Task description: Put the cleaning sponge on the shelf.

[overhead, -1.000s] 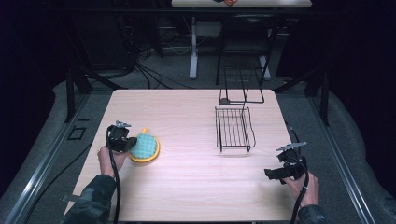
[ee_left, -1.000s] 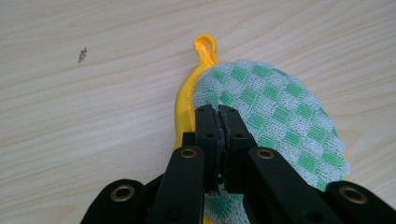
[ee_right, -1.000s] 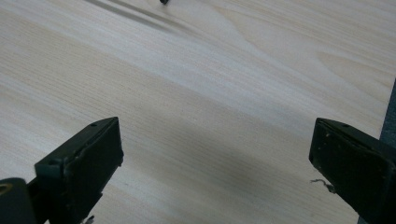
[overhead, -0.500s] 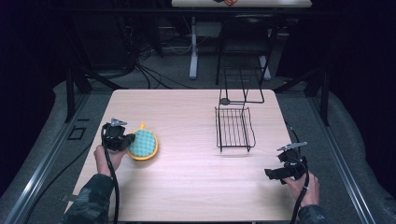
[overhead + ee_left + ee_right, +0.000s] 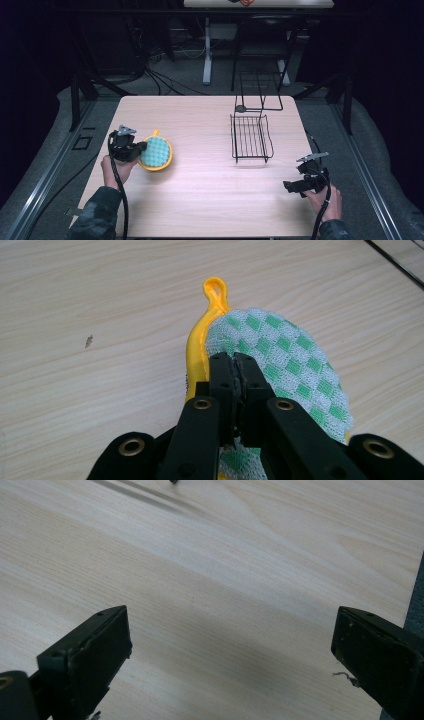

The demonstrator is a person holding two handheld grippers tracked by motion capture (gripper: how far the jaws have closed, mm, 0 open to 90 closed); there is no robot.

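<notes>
Potholder edge pinched, apparently, between left gripper fingers.

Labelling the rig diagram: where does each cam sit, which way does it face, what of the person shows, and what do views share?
High view: above the person's side, facing forward and down on the table; forearms, both hands, left gripper, right gripper.
Left gripper view: on the left gripper, jaws shut on the pot holder.
Right gripper view: on the right gripper, jaws apart over bare table.
Shared: pot holder in high and left gripper views.

A lab-like recording space is suggested by a lit wooden table, dark surroundings and floor cables.
</notes>
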